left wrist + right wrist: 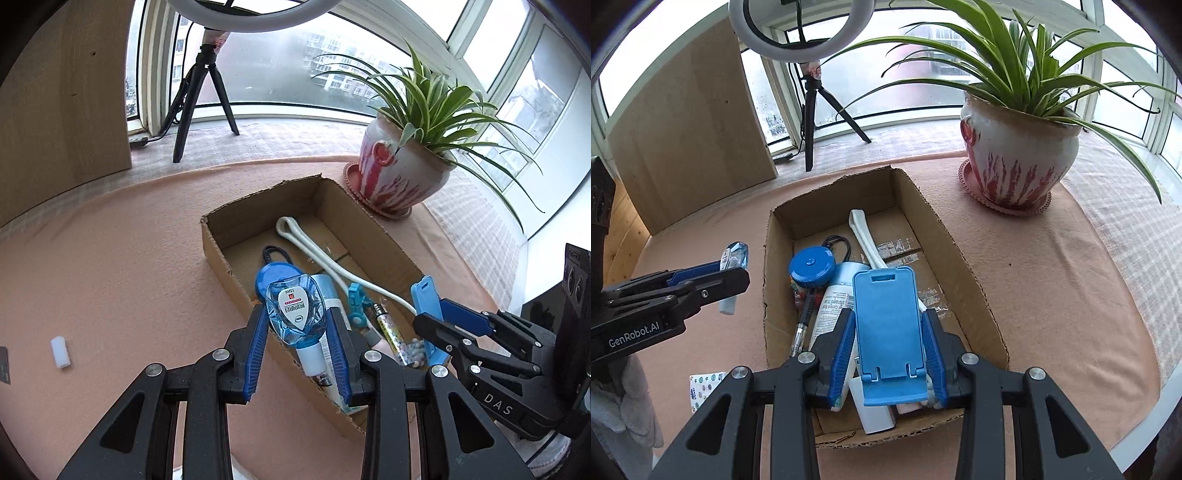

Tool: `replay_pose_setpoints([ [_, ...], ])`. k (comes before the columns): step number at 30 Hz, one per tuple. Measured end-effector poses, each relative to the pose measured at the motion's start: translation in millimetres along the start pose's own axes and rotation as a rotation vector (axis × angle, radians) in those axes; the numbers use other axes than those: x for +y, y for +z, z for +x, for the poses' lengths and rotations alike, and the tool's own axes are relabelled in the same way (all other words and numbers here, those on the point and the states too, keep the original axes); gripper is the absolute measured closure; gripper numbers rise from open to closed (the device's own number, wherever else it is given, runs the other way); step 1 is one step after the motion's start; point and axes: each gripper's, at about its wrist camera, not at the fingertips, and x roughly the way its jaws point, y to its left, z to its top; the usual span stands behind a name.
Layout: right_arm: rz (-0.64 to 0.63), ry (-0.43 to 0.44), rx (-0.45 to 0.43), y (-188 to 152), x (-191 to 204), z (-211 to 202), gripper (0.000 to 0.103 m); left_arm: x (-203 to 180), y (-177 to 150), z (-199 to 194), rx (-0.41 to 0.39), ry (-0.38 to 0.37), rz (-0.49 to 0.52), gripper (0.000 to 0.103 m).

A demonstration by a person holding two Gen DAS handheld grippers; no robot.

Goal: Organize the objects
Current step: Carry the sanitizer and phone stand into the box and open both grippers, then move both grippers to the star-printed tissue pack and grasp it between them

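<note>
My left gripper (296, 314) is shut on a small clear-blue eye-drop bottle (295, 310), cap toward the camera. In the right wrist view this gripper (733, 275) and bottle (735, 254) hang over the cloth just left of the cardboard box (777, 280). My right gripper (887, 314) is shut on a blue phone stand (886, 325) above the near end of the box. From the left wrist view the right gripper (430, 314) and stand (428, 295) are at the box's (218, 254) right side.
The box holds a blue round tape measure (810, 267), a white tube (831, 302), a pen (801, 325), a white cord (314, 247) and a battery (389, 332). A potted plant (1015, 162) stands far right, a tripod (812, 122) behind. A white cylinder (61, 352) and sticker sheet (701, 387) lie on the cloth.
</note>
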Motion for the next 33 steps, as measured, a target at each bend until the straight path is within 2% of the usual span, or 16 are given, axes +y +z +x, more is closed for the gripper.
replay_pose_setpoints([
  [4,0.003,0.011,-0.009,0.7,-3.3,-0.8,0.069,-8.6,7.3,4.3,-0.025,0.006,-0.011,0.066],
  [5,0.002,0.016,-0.01,0.9,-3.7,-1.3,0.068,-8.8,8.7,4.5,-0.026,0.002,-0.016,0.054],
  [6,-0.002,0.02,-0.007,1.1,-4.0,-1.1,0.064,-8.2,9.2,3.6,-0.03,-0.004,-0.019,0.042],
  [7,-0.002,0.021,-0.005,0.7,-4.7,-1.6,0.055,-7.4,9.1,2.4,-0.037,0.001,-0.017,0.04],
  [9,0.01,0.015,-0.022,-0.1,-6.6,-3.9,0.043,-5.3,8.5,0.1,-0.038,0.016,-0.011,0.039],
  [10,0.015,0.017,-0.028,-0.4,-7.3,-4.8,0.041,-3.1,8.0,-0.8,-0.036,0.017,-0.013,0.039],
  [23,0.028,0.052,-0.016,-1.3,7.3,-2.9,0.041,38.5,-11.9,-17.4,-0.03,0.066,-0.085,0.039],
  [33,0.022,0.089,-0.005,-3.7,34.2,-1.8,0.041,110.4,-46.0,-52.2,-0.025,0.138,-0.186,0.039],
])
